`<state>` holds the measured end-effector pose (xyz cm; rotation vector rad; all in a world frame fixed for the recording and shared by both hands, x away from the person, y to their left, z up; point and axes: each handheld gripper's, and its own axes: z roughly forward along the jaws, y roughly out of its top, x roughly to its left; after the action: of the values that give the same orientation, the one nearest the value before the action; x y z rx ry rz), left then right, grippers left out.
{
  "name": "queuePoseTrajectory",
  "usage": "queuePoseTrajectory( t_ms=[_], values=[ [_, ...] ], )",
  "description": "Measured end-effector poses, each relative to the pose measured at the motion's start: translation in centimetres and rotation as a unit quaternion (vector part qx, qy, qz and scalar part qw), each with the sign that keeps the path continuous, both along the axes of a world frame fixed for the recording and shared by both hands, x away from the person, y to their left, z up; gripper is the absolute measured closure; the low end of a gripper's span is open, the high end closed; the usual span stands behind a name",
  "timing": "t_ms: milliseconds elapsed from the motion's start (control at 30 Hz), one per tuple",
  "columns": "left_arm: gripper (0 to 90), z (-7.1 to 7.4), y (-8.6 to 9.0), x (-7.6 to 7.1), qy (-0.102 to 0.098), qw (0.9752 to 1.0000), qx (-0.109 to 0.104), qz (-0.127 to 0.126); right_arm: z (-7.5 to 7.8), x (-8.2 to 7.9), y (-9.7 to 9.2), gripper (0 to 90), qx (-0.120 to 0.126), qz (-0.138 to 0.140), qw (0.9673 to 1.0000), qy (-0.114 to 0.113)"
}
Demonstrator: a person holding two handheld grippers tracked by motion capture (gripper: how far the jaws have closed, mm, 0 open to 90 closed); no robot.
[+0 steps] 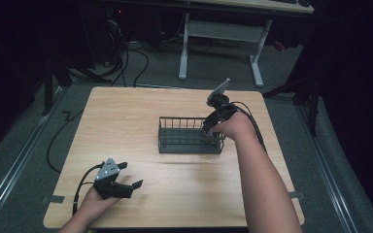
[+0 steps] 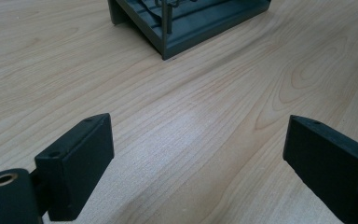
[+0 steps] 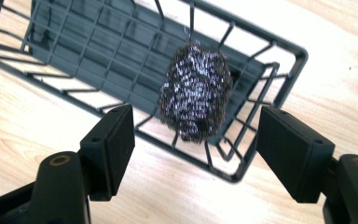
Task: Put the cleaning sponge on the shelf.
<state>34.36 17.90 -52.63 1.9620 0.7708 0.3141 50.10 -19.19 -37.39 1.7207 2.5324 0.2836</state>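
- The right forearm is stretched forward across the right half of the table, with the hand bent down at the wrist over the right end of the wire basket.
- The right tongs are pointed down and toward the person's left at that end of the basket; the grey three-cornered plate on top is tipped up and away.
- In the right gripper view the right tongs are seen spread wide, with nothing gripped between the two black jaws.
- A dark steel-wool scouring ball is seen between and beyond those jaws, apart from both; whether it rests on the basket floor or hangs above it cannot be told.
- The left hand is laid low near the front left corner of the table, palm side down, with the left tongs pointed to the right.
- In the left gripper view the left tongs are seen wide open over bare wood, with nothing held; a corner of the basket is seen well ahead.
- No brand, label or writing can be read on any item.
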Motion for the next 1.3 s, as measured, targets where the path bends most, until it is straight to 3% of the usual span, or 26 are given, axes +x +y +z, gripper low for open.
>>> queuePoseTrajectory(
  t_ms=[667, 733, 933, 1133, 1233, 1300],
  values=[
    [9.5, -0.1, -0.1, 0.0, 0.006, 0.9999, 0.009, -0.002, -0.7, -3.4, -3.8, 25.8, -0.001, -0.014, 0.9999, -0.005],
    [9.6, -0.1, -0.1, 0.0, 0.005, 0.9999, 0.009, -0.001, -0.8, -4.0, -4.3, 27.0, -0.001, -0.014, 0.9999, 0.002],
    [9.5, -0.2, -0.2, 0.0, 0.004, 0.9999, 0.011, 0.0, -1.5, -6.4, -5.2, 24.4, -0.004, -0.011, 0.9999, -0.008],
    [9.5, -0.2, -0.3, 0.1, 0.005, 0.9998, 0.018, -0.003, -3.2, -9.1, -5.8, 19.2, 0.012, -0.011, 0.9999, -0.003],
    [9.5, -0.3, -0.4, 0.0, 0.006, 0.9998, 0.019, -0.002, -4.0, -10.4, -6.1, 20.3, 0.015, -0.01, 0.9998, -0.01],
    [9.5, -0.2, -0.4, 0.0, 0.005, 0.9998, 0.018, 0.0, -4.6, -11.4, -6.2, 21.6, 0.016, 0.003, 0.9994, -0.03]
  ],
)
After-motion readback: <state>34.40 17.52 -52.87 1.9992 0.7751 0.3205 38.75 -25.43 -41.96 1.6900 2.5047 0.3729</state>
